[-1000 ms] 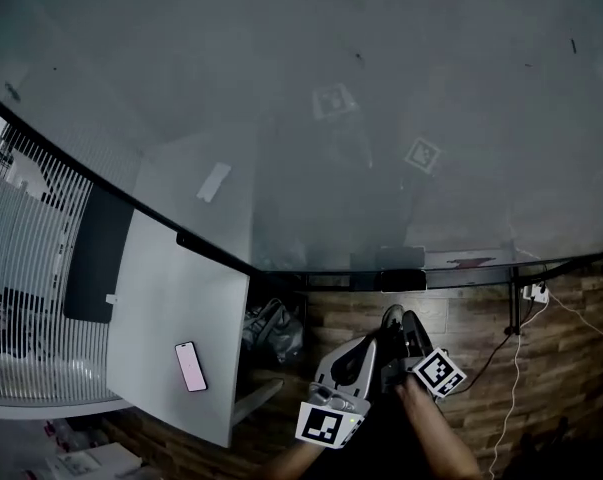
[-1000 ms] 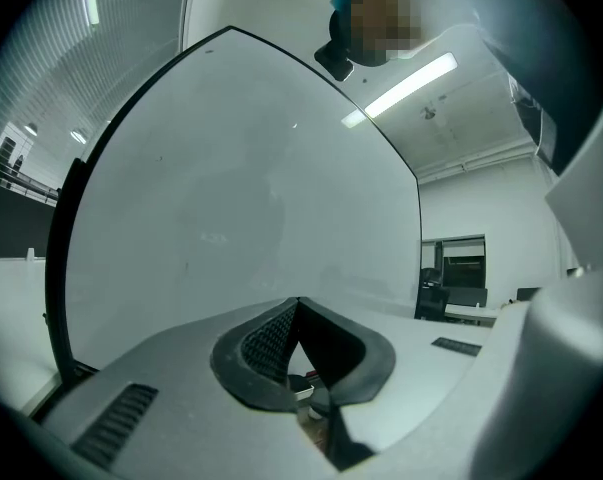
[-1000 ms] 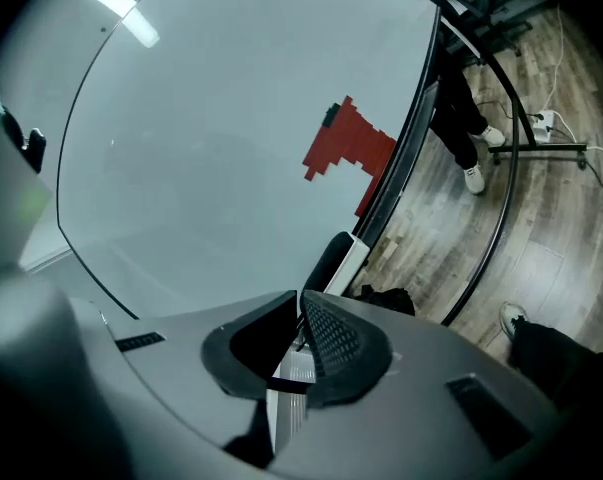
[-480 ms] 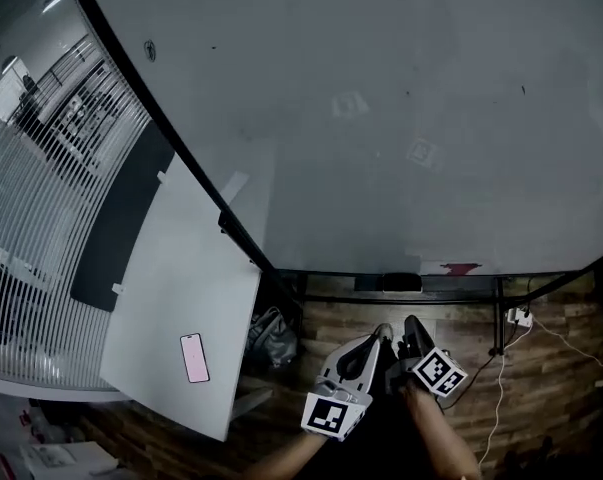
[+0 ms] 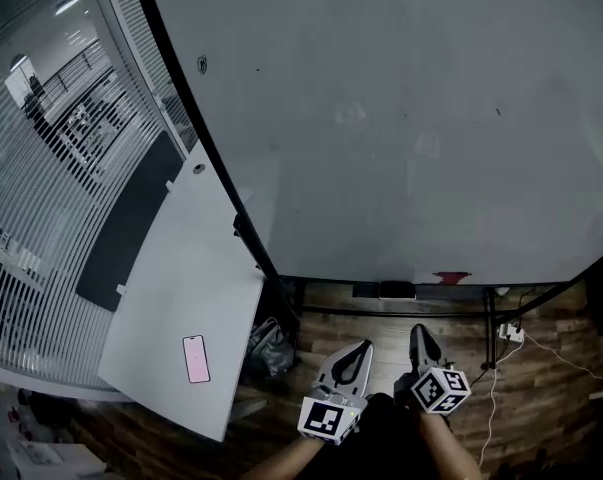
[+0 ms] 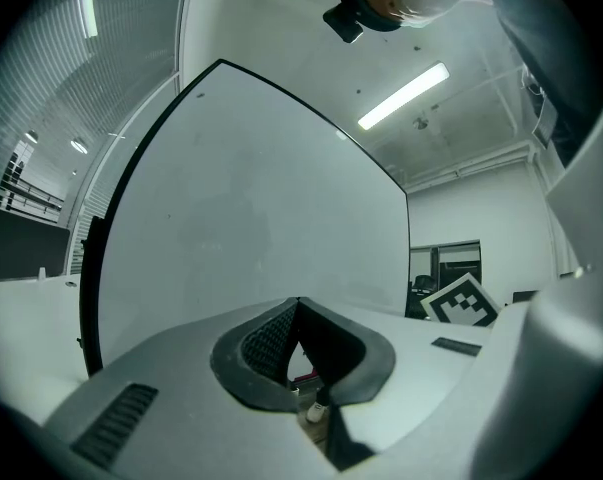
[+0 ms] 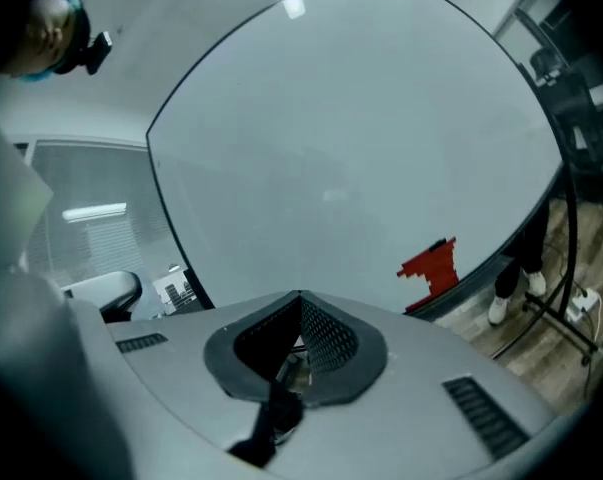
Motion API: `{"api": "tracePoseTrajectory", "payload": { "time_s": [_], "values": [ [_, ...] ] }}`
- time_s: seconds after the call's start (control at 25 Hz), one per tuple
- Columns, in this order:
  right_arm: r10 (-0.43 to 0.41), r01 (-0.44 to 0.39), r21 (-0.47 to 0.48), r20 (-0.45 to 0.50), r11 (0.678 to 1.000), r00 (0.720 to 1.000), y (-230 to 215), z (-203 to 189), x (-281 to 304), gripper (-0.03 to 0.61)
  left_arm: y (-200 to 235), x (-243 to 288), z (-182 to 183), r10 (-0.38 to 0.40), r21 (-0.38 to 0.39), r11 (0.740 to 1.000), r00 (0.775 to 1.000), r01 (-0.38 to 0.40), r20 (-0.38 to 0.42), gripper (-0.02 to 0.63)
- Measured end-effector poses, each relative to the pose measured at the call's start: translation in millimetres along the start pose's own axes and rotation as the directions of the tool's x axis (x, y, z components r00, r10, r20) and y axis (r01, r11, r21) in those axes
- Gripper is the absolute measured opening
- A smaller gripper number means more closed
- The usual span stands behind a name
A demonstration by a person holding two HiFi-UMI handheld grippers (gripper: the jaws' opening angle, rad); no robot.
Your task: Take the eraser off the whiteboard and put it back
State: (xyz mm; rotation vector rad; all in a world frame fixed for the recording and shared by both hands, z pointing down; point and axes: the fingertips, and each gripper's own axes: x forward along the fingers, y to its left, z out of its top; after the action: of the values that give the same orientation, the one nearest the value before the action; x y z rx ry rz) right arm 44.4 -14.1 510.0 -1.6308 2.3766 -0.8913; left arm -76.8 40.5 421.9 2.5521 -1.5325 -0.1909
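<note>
**Evidently nothing lifted yet: eraser low on the board, both tongs empty**

At far left a slatted glass wall (image 5: 31,198) bounds the room. A white table (image 5: 171,288) runs along it up to the board's edge. A pink phone (image 5: 195,358) lies near the table's near end, well clear of the working path.

The whiteboard (image 5: 381,118) fills the middle, its face bare apart from a few faint marks. Below it the left gripper (image 5: 359,348) is held low and close to the body, its jaws pressed together with nothing between them. I judge it is simply parked, since one tool should be enough for a small eraser.

Above and between the two tools, a dark block (image 5: 396,290) rests on the board's lower rail; I cannot tell what it is.

The right gripper (image 5: 419,332) is likewise closed tip to tip on nothing and points toward that rail. Further right, the red eraser (image 5: 451,277) clings to the board just above the bottom frame, well apart from both tools. It is probably magnetic, which would explain why it sits on the upright face. The right gripper is the nearer one, so it seems the likelier to reach, and its jaws would have to spread first.
</note>
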Motion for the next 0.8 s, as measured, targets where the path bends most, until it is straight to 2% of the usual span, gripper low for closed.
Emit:
{"api": "tracePoseTrajectory", "payload": {
  "time_s": [0.12,0.2,0.4,0.8],
  "values": [
    [0.028,-0.024,-0.111,0.031,0.994,0.999,15,14,-19,0.014,-5,-5,5,0.008,0.002,1.0,1.0,-0.009,0.011,0.006],
    [0.049,-0.039,-0.151,0.062,0.988,0.997,24,26,-31,0.015,-7,-8,8,0.018,0.004,1.0,1.0,-0.018,0.016,0.006],
    [0.077,-0.057,-0.191,0.098,0.98,0.992,28,45,-62,0.014,-19,-13,13,0.032,0.015,0.999,0.999,-0.033,0.021,0.006],
    [0.098,-0.084,-0.25,0.044,0.964,0.994,10,42,-81,0.014,-34,-6,11,0.055,0.055,0.997,0.998,-0.056,0.017,0.008]
  ]
}}
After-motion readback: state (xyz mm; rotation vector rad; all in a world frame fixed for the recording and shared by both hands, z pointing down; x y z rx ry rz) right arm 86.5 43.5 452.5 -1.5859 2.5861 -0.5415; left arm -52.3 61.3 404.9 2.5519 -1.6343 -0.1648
